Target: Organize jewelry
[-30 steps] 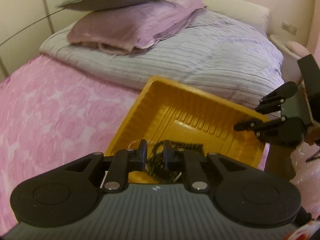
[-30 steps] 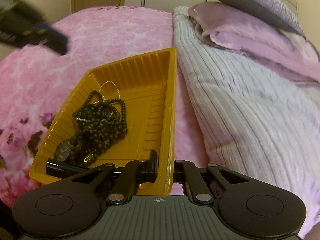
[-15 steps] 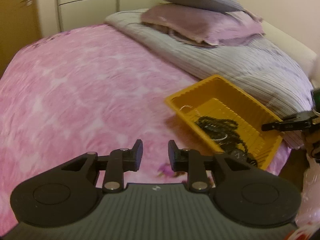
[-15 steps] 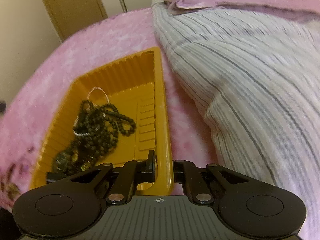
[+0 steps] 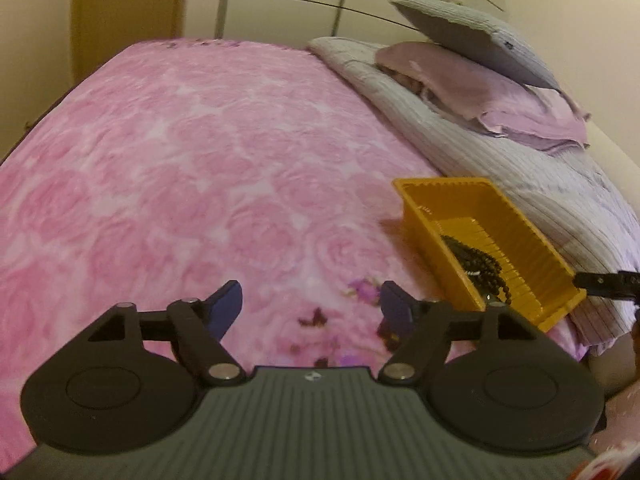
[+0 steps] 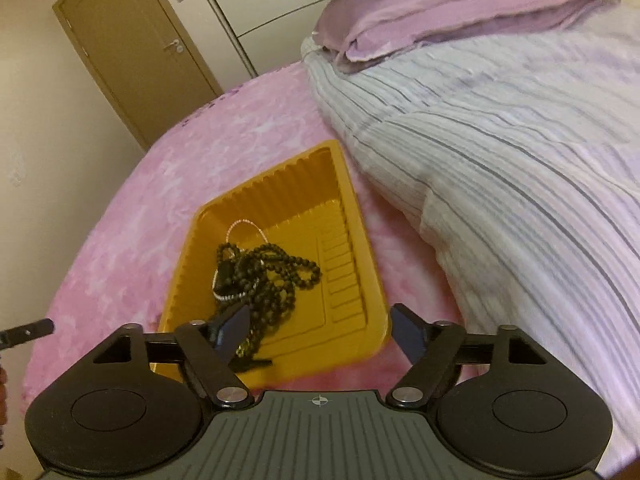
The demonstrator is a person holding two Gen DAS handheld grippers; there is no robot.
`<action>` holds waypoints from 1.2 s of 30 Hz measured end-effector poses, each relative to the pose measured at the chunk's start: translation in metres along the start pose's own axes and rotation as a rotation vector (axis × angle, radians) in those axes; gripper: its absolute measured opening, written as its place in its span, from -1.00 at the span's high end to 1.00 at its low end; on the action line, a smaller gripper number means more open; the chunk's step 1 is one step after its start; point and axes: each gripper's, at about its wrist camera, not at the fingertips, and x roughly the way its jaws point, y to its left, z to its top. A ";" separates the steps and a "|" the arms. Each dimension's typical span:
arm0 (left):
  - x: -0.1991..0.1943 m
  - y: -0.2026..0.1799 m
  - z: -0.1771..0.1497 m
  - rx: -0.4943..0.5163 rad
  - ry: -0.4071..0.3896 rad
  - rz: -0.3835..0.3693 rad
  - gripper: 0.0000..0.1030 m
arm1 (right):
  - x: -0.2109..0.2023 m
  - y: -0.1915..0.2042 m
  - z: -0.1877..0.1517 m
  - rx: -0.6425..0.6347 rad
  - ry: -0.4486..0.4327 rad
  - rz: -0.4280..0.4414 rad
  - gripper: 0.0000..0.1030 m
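A yellow plastic tray [image 6: 356, 236] lies on the pink bed cover and holds a tangle of dark bead necklaces [image 6: 264, 276] and a thin pale chain [image 6: 244, 226]. The tray also shows in the left wrist view [image 5: 516, 216], at the right, with the beads [image 5: 476, 260] inside. My right gripper [image 6: 320, 326] is open and empty, hovering just above the tray's near edge. My left gripper [image 5: 312, 306] is open and empty over the bare pink cover, left of the tray. The right gripper's fingertip [image 5: 600, 280] shows at the tray's near corner.
A striped grey duvet [image 6: 500, 152] lies right of the tray, with purple and grey pillows [image 5: 480, 76] on it. The pink floral bed cover [image 5: 200, 184] spreads wide to the left. A brown door [image 6: 132, 64] and wardrobe fronts stand behind the bed.
Both grippers have opened wide. The left gripper swung left, away from the tray, and now faces the pink cover. The right gripper let go of the tray rim and pulled back a little.
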 end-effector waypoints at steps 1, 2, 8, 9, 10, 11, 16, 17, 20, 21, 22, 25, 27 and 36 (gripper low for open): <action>-0.002 0.001 -0.005 -0.016 0.004 0.017 -0.61 | -0.005 0.007 -0.005 -0.008 -0.008 -0.021 -0.56; -0.004 0.001 -0.011 -0.030 0.005 0.031 -0.74 | -0.006 0.011 -0.010 -0.009 -0.011 -0.035 -0.56; -0.014 -0.011 -0.042 -0.067 0.016 0.046 -0.95 | -0.024 0.048 -0.036 -0.091 -0.038 -0.184 -0.56; -0.015 -0.015 -0.047 -0.066 0.015 0.047 -0.98 | -0.026 0.053 -0.041 -0.104 -0.039 -0.192 -0.56; -0.016 -0.019 -0.052 -0.066 0.017 0.046 -0.98 | -0.027 0.059 -0.047 -0.111 -0.030 -0.186 -0.57; -0.016 -0.023 -0.058 -0.068 0.023 0.045 -0.98 | -0.027 0.063 -0.051 -0.111 -0.017 -0.174 -0.57; -0.019 -0.042 -0.074 -0.064 0.043 0.055 -0.99 | -0.016 0.096 -0.070 -0.185 0.055 -0.151 -0.57; -0.019 -0.043 -0.076 -0.073 0.044 0.054 -0.99 | -0.013 0.101 -0.072 -0.199 0.058 -0.152 -0.57; -0.019 -0.047 -0.079 -0.086 0.063 0.070 -0.99 | -0.006 0.116 -0.078 -0.209 0.075 -0.148 -0.57; -0.018 -0.049 -0.081 -0.081 0.073 0.074 -0.99 | -0.006 0.119 -0.080 -0.211 0.079 -0.150 -0.57; -0.017 -0.049 -0.082 -0.082 0.078 0.079 -0.99 | -0.004 0.124 -0.082 -0.218 0.083 -0.153 -0.57; -0.014 -0.046 -0.086 -0.092 0.097 0.078 -0.99 | 0.004 0.135 -0.088 -0.232 0.090 -0.168 -0.57; -0.012 -0.046 -0.090 -0.089 0.108 0.083 -0.99 | 0.007 0.143 -0.092 -0.239 0.098 -0.165 -0.57; -0.009 -0.048 -0.094 -0.059 0.125 0.102 -0.99 | 0.019 0.165 -0.105 -0.300 0.131 -0.176 -0.57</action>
